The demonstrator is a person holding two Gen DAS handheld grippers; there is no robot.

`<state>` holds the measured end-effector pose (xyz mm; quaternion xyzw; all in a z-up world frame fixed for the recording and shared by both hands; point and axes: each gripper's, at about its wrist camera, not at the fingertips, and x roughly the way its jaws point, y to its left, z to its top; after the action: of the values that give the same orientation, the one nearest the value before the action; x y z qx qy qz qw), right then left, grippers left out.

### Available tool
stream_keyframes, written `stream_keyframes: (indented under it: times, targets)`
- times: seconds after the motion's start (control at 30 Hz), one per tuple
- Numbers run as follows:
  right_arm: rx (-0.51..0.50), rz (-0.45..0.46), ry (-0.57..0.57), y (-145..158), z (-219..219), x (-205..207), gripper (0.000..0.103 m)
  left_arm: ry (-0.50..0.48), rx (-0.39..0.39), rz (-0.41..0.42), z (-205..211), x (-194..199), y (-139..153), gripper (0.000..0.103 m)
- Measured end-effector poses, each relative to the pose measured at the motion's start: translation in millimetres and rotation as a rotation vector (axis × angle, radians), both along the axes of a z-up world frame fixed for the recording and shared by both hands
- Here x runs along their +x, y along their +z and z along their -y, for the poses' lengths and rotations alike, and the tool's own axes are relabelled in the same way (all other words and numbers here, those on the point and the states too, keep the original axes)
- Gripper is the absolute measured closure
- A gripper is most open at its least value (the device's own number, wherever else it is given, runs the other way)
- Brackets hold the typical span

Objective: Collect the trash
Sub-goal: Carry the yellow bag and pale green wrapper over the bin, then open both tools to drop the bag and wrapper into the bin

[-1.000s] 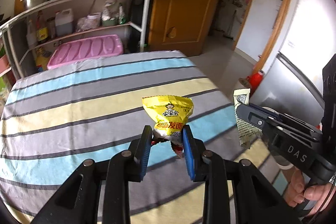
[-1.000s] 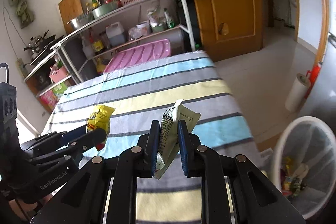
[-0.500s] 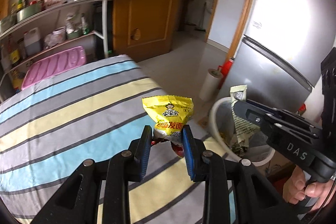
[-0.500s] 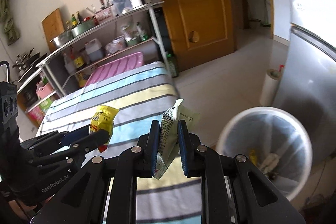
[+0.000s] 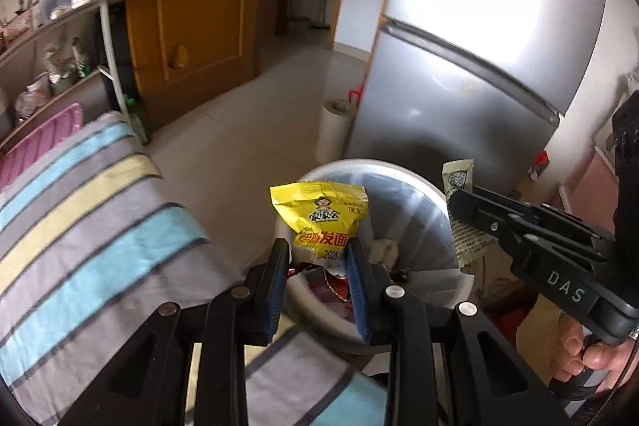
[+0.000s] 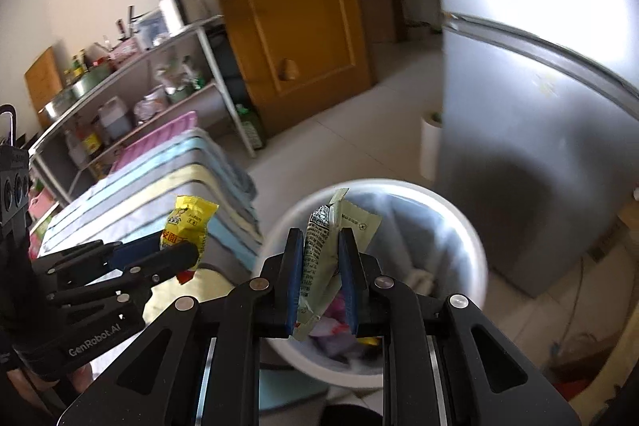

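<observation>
My left gripper [image 5: 318, 253] is shut on a yellow snack packet [image 5: 319, 214] and holds it over the near rim of a white trash bin [image 5: 429, 188]. My right gripper [image 6: 319, 246] is shut on a pale green wrapper [image 6: 324, 242] above the same bin [image 6: 475, 238], which holds several bits of trash. The right gripper also shows in the left wrist view [image 5: 453, 204] with the green wrapper [image 5: 459, 178]. The left gripper shows in the right wrist view [image 6: 187, 250] with the yellow packet [image 6: 187, 222].
The striped tablecloth [image 5: 80, 210] covers the table to the left of the bin. A silver fridge [image 5: 471, 58] stands behind the bin, with a white roll [image 5: 333, 130] beside it. A wooden door [image 6: 287, 6] and a metal shelf rack [image 6: 131, 78] stand further back.
Both grippers have swung right, away from the table, and now hold their wrappers over the trash bin. Their grips have not changed.
</observation>
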<state>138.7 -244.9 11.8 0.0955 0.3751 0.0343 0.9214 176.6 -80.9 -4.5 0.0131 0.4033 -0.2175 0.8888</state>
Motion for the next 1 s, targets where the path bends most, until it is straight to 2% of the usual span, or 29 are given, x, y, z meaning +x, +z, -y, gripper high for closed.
stream_keyframes:
  times: [0.33,0.6,0.73,0.77,0.9,1.0]
  targets:
    - [0.013,-0.076,-0.053,-27.6,48.4,3.8,0.084,-0.061,0.045,-0.072,52.1,14.4,-28.2,0.072]
    - [0.031,-0.171,-0.041,-62.9,56.6,17.8,0.084,-0.073,0.074,-0.146,71.6,24.5,-49.0,0.072]
    - [0.031,-0.199,-0.050,-72.0,61.9,21.5,0.082,-0.072,0.092,-0.150,76.0,26.1,-53.0,0.072]
    - [0.029,-0.206,-0.053,-73.6,63.2,22.1,0.082,-0.069,0.088,-0.152,75.9,26.6,-53.4,0.071]
    - [0.027,-0.210,-0.071,-73.8,64.5,23.0,0.078,-0.051,0.089,-0.154,71.1,28.4,-53.5,0.047]
    - [0.047,-0.200,-0.077,-72.3,66.8,21.0,0.060,-0.037,0.091,-0.148,68.1,28.1,-52.6,0.045]
